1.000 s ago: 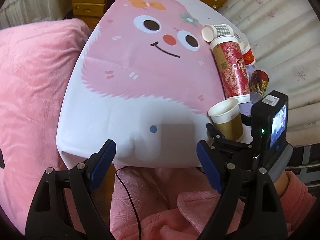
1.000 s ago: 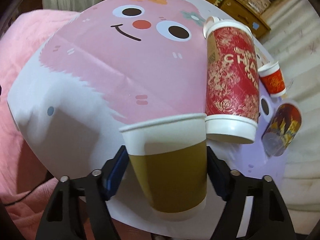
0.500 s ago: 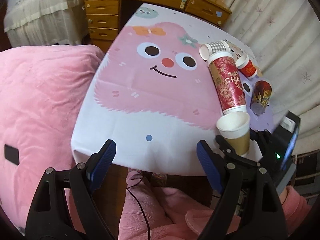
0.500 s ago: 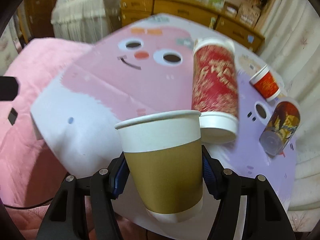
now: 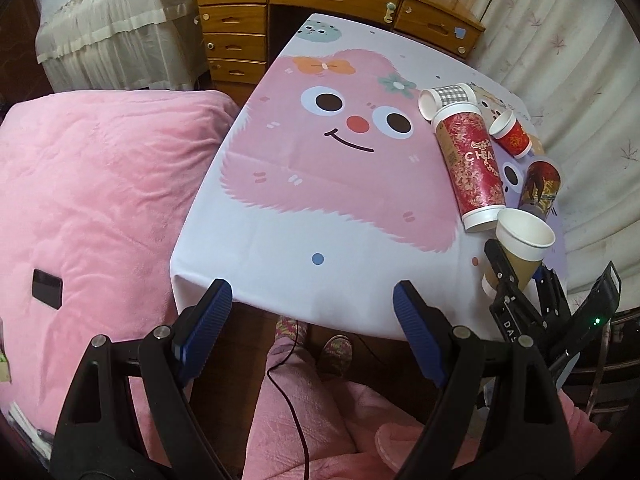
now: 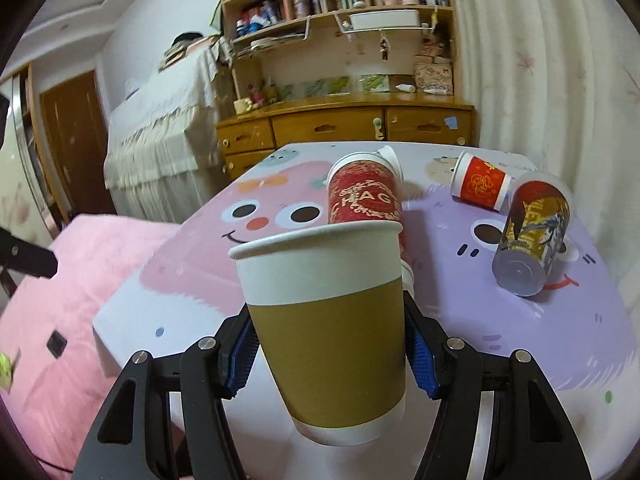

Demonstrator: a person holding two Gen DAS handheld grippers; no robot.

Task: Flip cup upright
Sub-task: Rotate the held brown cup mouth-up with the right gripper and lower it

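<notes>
One brown-and-white paper cup [image 6: 328,332], mouth up and slightly tilted, clamped between the blue pads of the right gripper [image 6: 330,350] above the near edge of the cartoon-print table [image 6: 560,320]. Just behind, a tall red paper cup [image 6: 366,200] lying down. Left gripper [image 5: 312,332] gaping wide, holding nothing.

Your left view looks down past its fingers [image 5: 208,320] at the table [image 5: 320,208]; your right view sits close, level, sharing it.

Matt paper cup [image 6: 326,332]; plush pink blanket [image 5: 92,200]; glossy wooden dresser [image 5: 320,0]
</notes>
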